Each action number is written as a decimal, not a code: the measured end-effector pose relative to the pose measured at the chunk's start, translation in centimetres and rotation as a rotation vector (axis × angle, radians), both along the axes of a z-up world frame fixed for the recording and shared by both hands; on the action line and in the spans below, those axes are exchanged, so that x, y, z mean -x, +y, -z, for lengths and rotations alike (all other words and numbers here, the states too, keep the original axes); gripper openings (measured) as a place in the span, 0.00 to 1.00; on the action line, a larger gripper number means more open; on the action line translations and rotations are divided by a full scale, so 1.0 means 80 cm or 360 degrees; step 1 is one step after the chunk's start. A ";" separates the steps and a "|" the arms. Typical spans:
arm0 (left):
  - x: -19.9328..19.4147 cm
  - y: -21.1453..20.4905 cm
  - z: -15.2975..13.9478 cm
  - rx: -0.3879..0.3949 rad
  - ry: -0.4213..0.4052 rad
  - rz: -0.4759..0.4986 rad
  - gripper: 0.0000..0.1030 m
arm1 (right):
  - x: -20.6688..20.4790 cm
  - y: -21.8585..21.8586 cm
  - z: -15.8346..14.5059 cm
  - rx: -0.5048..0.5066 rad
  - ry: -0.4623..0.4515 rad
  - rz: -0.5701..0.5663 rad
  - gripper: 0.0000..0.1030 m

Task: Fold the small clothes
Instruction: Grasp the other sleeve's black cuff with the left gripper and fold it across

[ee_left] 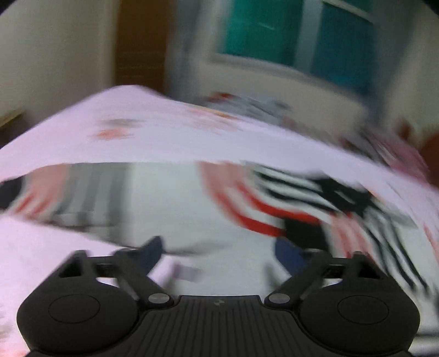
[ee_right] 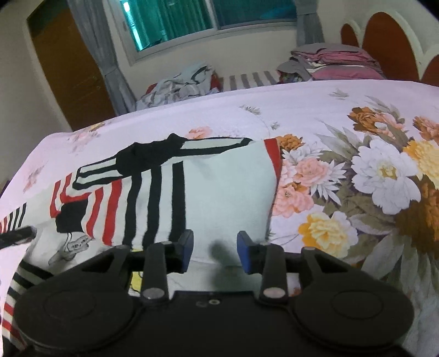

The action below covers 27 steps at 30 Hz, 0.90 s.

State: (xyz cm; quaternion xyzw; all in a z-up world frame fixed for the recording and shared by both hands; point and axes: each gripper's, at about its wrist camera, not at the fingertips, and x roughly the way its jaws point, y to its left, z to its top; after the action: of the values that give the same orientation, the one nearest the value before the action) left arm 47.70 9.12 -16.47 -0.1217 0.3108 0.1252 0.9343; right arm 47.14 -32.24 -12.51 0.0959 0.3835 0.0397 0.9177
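Note:
A small white shirt (ee_right: 227, 186) with black and red stripes lies spread on the pink flowered bedsheet (ee_right: 343, 104). Its black-trimmed sleeve (ee_right: 153, 156) is laid across the top. My right gripper (ee_right: 215, 248) hovers over the shirt's near hem, open, its blue pads (ee_right: 186, 247) apart with only cloth showing below the gap. The left wrist view is badly blurred. In it the same shirt (ee_left: 192, 206) fills the middle, and my left gripper (ee_left: 219, 254) is open wide above it, with nothing between its fingers (ee_left: 152, 252).
A loose heap of clothes (ee_right: 178, 85) lies at the bed's far edge under the window (ee_right: 192, 19). Folded pink and grey linens (ee_right: 337, 63) are stacked by the brown headboard (ee_right: 389, 44). A wooden door (ee_right: 68, 68) stands at the left.

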 end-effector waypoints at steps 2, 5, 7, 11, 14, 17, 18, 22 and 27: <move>0.010 0.073 0.012 0.0179 0.0011 -0.0210 0.48 | 0.003 0.012 -0.002 -0.0034 0.0005 0.0038 0.31; 0.028 0.168 0.032 0.0421 -0.0003 -0.0452 0.45 | 0.006 0.038 -0.003 -0.0116 0.0027 0.0097 0.30; 0.041 0.221 0.044 0.0546 -0.0021 -0.0558 0.45 | 0.009 0.064 -0.005 -0.0074 0.0027 0.0095 0.30; 0.055 0.298 0.067 0.0830 -0.0129 -0.0663 0.45 | 0.010 0.109 -0.010 -0.0016 0.0012 0.0135 0.30; 0.046 0.332 0.073 0.0927 -0.0166 -0.0677 0.45 | 0.007 0.124 -0.012 -0.0019 0.0017 0.0204 0.30; 0.034 0.353 0.074 0.0946 -0.0183 -0.0714 0.45 | -0.001 0.129 -0.013 0.0016 0.0034 0.0283 0.30; 0.030 0.358 0.077 0.0950 -0.0187 -0.0722 0.44 | -0.003 0.129 -0.014 0.0025 0.0037 0.0313 0.30; 0.004 0.374 0.084 0.0936 -0.0151 -0.0678 0.04 | -0.008 0.118 -0.019 0.0015 0.0064 0.0413 0.29; -0.034 0.327 0.045 0.0853 -0.0301 -0.0388 0.04 | -0.005 0.109 -0.025 0.0016 0.0033 0.0451 0.29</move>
State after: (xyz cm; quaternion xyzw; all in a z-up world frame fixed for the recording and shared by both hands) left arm 50.42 35.27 -20.07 -0.4112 0.2276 0.1382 0.8718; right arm 47.54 -23.48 -10.54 0.1449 0.3757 -0.0933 0.9106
